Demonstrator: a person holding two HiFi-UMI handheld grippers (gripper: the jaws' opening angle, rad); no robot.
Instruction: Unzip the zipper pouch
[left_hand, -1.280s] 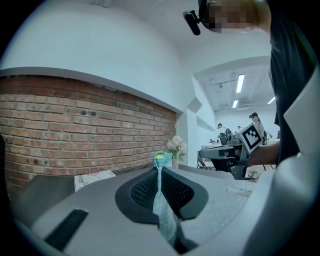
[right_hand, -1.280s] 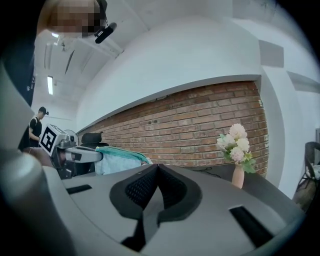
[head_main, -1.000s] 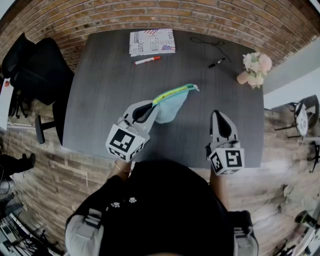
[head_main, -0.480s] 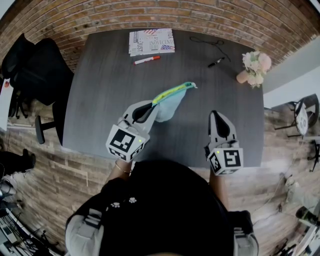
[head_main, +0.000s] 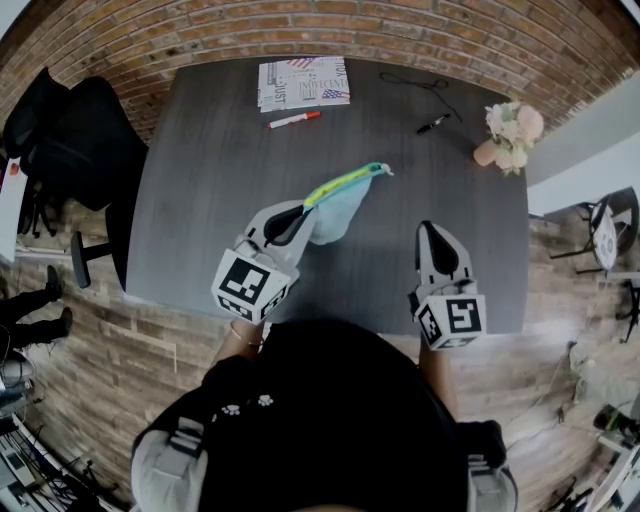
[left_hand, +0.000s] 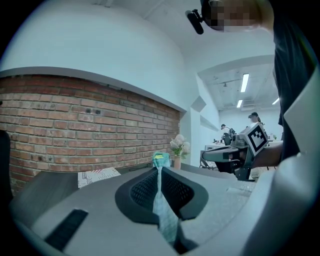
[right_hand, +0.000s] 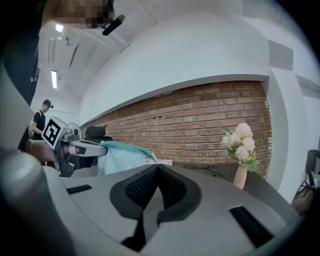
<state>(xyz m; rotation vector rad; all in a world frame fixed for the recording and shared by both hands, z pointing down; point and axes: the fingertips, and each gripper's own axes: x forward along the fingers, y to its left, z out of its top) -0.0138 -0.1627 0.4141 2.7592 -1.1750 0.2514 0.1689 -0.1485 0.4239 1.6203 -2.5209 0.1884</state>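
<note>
A light teal zipper pouch with a yellow-green zipper strip hangs above the dark table, held by one end. My left gripper is shut on that end; in the left gripper view the teal fabric runs pinched between the jaws of this gripper. The zipper's far end and pull point up and right toward the table's middle. My right gripper hovers to the right of the pouch, apart from it, shut with nothing in it. In the right gripper view its closed jaws are empty and the pouch hangs at the left.
A printed booklet and a red marker lie at the table's far edge. A black pen with a cable and a vase of flowers are at the far right. A black office chair stands left of the table.
</note>
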